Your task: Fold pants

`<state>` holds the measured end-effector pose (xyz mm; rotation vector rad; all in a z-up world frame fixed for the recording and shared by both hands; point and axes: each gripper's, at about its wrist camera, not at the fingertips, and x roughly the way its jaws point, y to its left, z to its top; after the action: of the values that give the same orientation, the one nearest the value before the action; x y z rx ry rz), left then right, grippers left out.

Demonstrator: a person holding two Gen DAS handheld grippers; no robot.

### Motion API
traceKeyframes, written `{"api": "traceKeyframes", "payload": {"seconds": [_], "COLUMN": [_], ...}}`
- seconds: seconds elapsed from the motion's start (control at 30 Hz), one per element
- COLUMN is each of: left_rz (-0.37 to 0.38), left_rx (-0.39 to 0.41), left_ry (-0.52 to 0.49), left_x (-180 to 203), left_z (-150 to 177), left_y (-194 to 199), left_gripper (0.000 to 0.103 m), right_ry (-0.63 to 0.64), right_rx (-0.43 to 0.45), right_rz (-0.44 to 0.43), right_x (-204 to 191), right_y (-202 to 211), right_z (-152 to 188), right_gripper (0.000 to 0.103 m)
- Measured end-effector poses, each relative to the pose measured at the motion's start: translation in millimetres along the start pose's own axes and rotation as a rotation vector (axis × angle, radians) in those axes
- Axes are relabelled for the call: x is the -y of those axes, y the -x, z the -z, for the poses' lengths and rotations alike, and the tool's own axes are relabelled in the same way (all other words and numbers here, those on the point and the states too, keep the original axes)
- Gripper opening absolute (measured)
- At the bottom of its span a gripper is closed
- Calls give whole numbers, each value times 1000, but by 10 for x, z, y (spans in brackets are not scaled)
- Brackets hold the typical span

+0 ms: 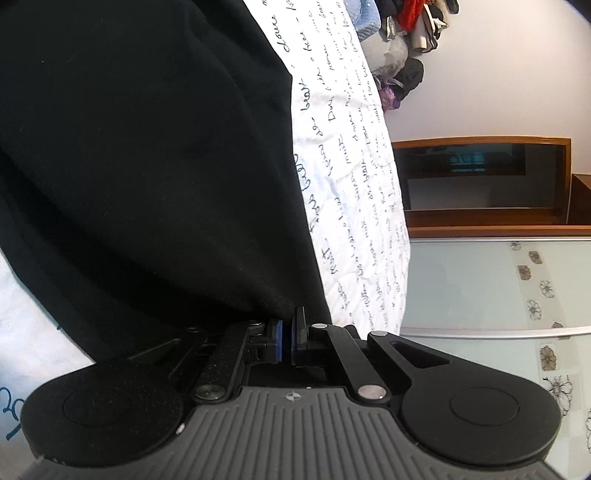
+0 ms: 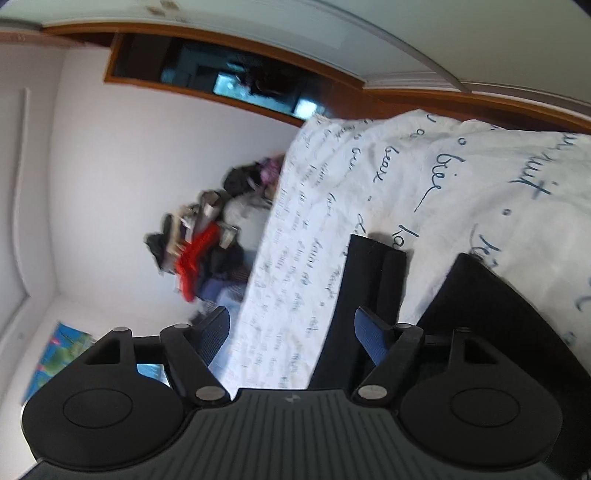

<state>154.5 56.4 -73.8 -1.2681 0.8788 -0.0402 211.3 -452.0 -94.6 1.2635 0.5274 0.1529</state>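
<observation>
The black pants (image 1: 147,147) fill the left and middle of the left wrist view, spread over a white bedspread with dark handwriting (image 1: 351,192). My left gripper (image 1: 287,339) is shut on an edge of the pants, its blue pads pinching the cloth. In the right wrist view my right gripper (image 2: 291,332) is open and empty, over the bedspread (image 2: 443,184). A black strip of the pants (image 2: 362,295) lies by its right finger, and another black part (image 2: 498,306) lies further right.
A pile of mixed clothes (image 2: 207,236) lies against the white wall beyond the bed's edge; it also shows in the left wrist view (image 1: 406,33). A wooden framed recess (image 1: 480,177) and a pale glass wardrobe door (image 1: 480,288) stand beside the bed.
</observation>
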Motion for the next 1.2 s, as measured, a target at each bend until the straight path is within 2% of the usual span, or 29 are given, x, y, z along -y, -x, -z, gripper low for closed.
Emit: {"api": "traceKeyframes", "payload": {"seconds": [0.13,0.2,0.3,0.43,0.47,0.5,0.53,0.57,0.6,0.63,0.73,0.83,1.03,1.1,1.2], "left_rz": [8,11,14,5,2,0,-3,-7,-10,-12,-17,3,61,82,104], "left_rx": [-11,-14,-20,-29,-30,-31,-33,-33,-33,-35,-42,-35,-37,-67,-104], "left_ry": [8,9,17,24,26,29,30,30,31,33,28,15,-1,-5,-16], "left_x": [-19,-26,-57,-49,-51,-63,-71,-75,-79,-79,-64,-23,21,-11,-156], "left_z": [0,-2,12,-20,-23,-28,-28,-29,-30,-29,-49,-70,-26,7,67], "left_y": [11,6,17,-79,-94,-95,-104,-114,-120,-128,-141,-104,21,95,244], "left_gripper": [2,2,3,3,3,3,3,3,3,3,3,3,3,3,3], "right_ry": [60,47,46,25,17,20,29,34,47,75,95,100,94,92,56], "right_rx": [-33,-56,-64,-69,-62,-54,-56,-64,-58,-40,-33,-11,55,65,86], "right_rz": [112,181,151,160,161,164,190,215,241,253,233,207,18,-36,-122], "right_x": [-12,29,6,19,32,34,29,44,64,61,36,-50,-347,-362,-179], "right_y": [-236,-334,-371,-491,-520,-548,-584,-629,-655,-656,-631,-537,-95,152,700], "right_z": [-45,-67,-43,-61,-66,-64,-60,-56,-32,5,85,15,-134,-76,126], "right_gripper": [75,72,75,74,68,48,35,13,4,4,3,3,3,3,3]}}
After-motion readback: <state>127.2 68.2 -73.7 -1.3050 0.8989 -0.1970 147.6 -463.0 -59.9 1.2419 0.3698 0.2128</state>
